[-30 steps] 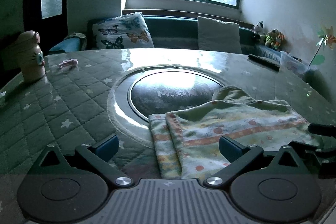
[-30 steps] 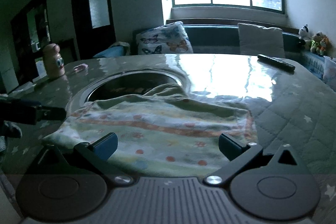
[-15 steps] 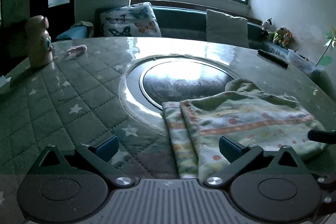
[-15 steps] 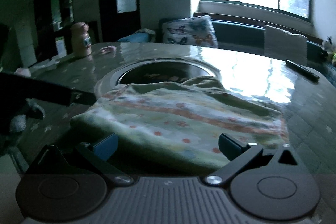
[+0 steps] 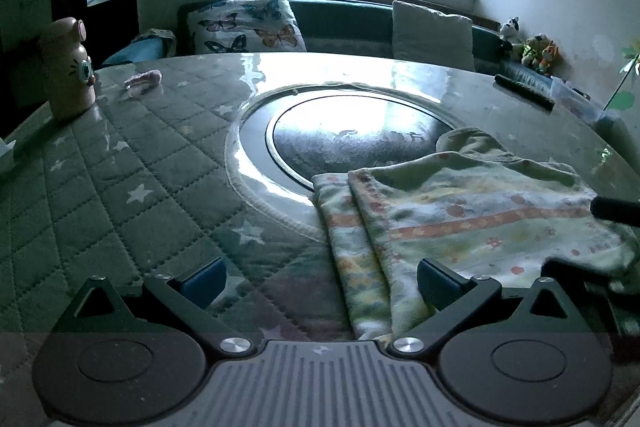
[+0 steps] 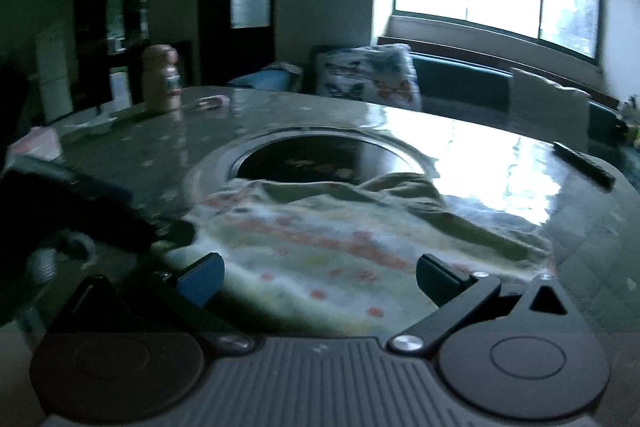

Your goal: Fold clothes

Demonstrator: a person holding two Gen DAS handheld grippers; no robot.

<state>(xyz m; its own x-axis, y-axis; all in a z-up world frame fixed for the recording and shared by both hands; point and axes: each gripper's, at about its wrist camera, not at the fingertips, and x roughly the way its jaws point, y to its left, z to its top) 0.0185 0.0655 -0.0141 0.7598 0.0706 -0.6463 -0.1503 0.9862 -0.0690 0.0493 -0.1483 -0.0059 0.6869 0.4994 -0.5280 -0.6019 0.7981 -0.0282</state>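
Observation:
A folded, light patterned garment [image 5: 472,219] with orange stripes and dots lies on the round table, partly over the dark central disc [image 5: 352,143]. My left gripper [image 5: 318,281] is open above the table's near edge, with the garment's left folded edge between its fingers' span. My right gripper [image 6: 318,279] is open too, hovering over the near edge of the garment [image 6: 320,247]. Neither grips any cloth. The other gripper shows as a dark shape at the left of the right wrist view and at the right edge of the left wrist view.
A pink cat-faced bottle [image 5: 66,67] and a small pink item [image 5: 144,79] stand at the far left of the quilted table cover [image 5: 100,187]. A black remote [image 5: 524,93] lies far right. A bench with cushions [image 5: 248,23] runs under the window.
Both grippers have pulled back and swung left, so the garment sits lower and further right in the left view. The right view is blurred from motion. The garment itself stays flat.

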